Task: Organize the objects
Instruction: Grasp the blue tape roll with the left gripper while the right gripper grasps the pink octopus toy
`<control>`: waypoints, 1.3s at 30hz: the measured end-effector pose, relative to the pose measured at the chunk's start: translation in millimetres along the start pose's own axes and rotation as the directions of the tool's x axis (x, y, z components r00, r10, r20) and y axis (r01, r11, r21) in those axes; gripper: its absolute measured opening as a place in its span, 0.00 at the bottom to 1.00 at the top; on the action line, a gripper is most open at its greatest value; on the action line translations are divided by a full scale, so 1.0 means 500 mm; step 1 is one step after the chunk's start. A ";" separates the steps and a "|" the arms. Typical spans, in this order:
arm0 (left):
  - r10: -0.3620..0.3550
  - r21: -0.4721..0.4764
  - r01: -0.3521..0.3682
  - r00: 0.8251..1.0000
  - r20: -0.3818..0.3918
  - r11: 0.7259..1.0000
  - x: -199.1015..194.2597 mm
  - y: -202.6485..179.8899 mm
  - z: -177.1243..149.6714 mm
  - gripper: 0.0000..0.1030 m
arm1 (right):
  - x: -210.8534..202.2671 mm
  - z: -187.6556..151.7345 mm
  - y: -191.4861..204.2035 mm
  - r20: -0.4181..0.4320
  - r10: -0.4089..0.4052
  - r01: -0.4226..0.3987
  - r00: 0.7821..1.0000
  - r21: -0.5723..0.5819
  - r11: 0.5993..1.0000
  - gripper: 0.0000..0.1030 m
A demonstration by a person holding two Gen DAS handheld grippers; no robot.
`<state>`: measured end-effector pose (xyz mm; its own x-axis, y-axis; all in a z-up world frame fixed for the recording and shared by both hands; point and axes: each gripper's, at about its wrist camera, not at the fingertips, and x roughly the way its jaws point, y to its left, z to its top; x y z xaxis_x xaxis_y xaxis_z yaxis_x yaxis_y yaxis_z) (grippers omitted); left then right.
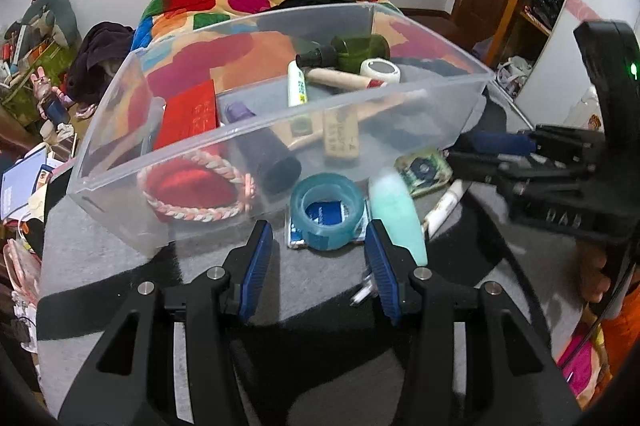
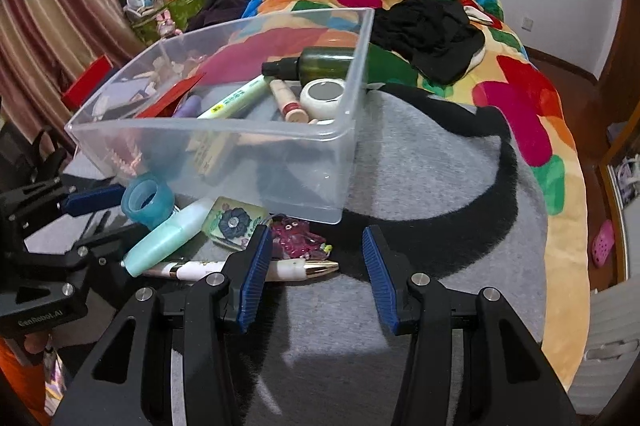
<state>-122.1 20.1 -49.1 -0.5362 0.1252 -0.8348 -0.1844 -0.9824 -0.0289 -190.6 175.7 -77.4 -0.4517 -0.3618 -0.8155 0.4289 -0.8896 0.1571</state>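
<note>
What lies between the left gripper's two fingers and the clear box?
In the left wrist view, a roll of blue tape stands on the grey cloth, between the open left gripper and the clear box.

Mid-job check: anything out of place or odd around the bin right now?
Yes. Several items lie loose on the blanket outside the clear bin, against its near wall: a blue tape roll, a mint tube, a flower-print packet, a pink trinket and a pen. No spill or damage shows.

Even, flat indoor light; soft shadows on grey blanket (image 2: 420, 162). Faint glare on clear plastic bin (image 1: 280, 130). Fisheye bends edges, corners vignetted black. Slight motion blur throughout.
</note>
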 end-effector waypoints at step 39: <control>-0.003 -0.080 0.021 0.975 0.220 0.997 -0.137 0.055 -0.034 0.36 | 0.009 -0.001 0.028 -0.021 -0.004 0.002 1.000 -0.105 0.995 0.29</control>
<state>-76.2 -17.8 -2.3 -0.7040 0.1555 -0.6929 -0.1290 -0.9875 -0.0906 -186.3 161.9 -79.2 -0.4368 -0.3519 -0.8279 0.5074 -0.8563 0.0962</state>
